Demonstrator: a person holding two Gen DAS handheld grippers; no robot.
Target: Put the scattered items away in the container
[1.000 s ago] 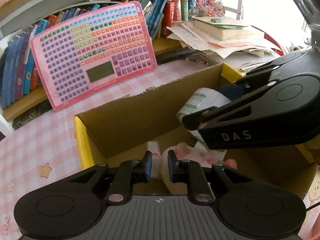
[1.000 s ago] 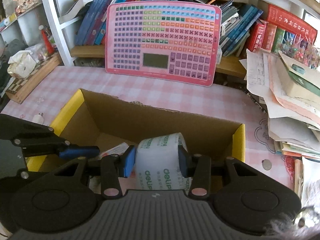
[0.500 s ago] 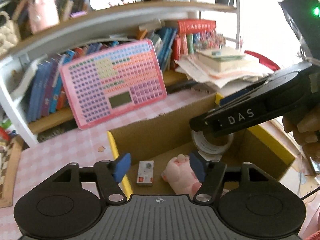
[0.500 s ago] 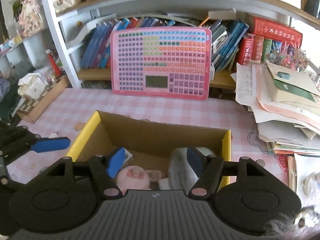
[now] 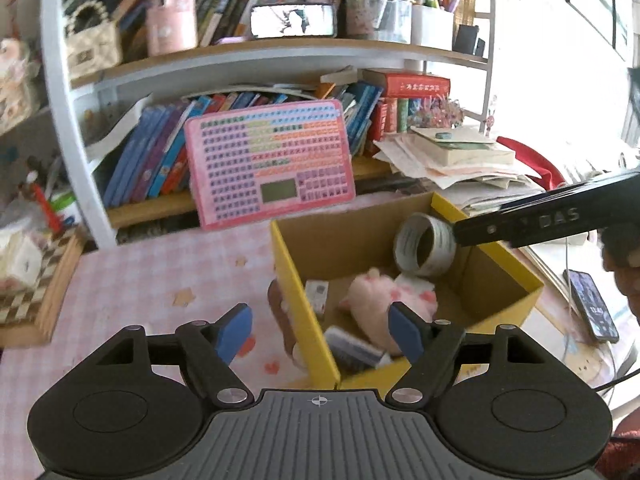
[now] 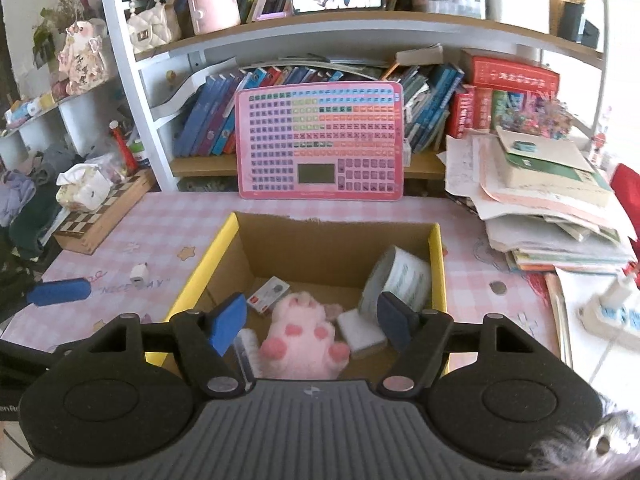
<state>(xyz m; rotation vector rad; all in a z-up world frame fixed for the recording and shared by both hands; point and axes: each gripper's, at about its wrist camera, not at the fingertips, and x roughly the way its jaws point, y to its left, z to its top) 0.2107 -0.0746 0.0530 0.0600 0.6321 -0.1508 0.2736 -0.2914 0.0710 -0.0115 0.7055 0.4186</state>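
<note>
A cardboard box (image 6: 218,254) with yellow rims stands on the pink checked table. Inside it lie a pink plush pig (image 6: 304,328), a tape roll (image 6: 396,280) leaning on the right wall, a small white and red card (image 6: 268,294), a white block (image 6: 360,332) and a brush (image 6: 245,344). My right gripper (image 6: 311,320) hovers over the box's near side, its jaws opening with nothing held. My left gripper (image 5: 320,328) hangs over the box's (image 5: 298,276) near left corner, its jaws also opening and holding nothing. A white charger plug (image 6: 139,274) sits on the table left of the box.
A pink key chart (image 6: 320,144) leans on the bookshelf behind the box. A stack of papers and books (image 6: 552,200) fills the right side, with a power strip (image 6: 612,312) and a phone (image 5: 592,308) nearer. A chessboard box (image 6: 100,216) lies at the left.
The right gripper opened and let go of the tape roll, which now leans inside the box. The left gripper opened too. Both pulled back and up from the box.
</note>
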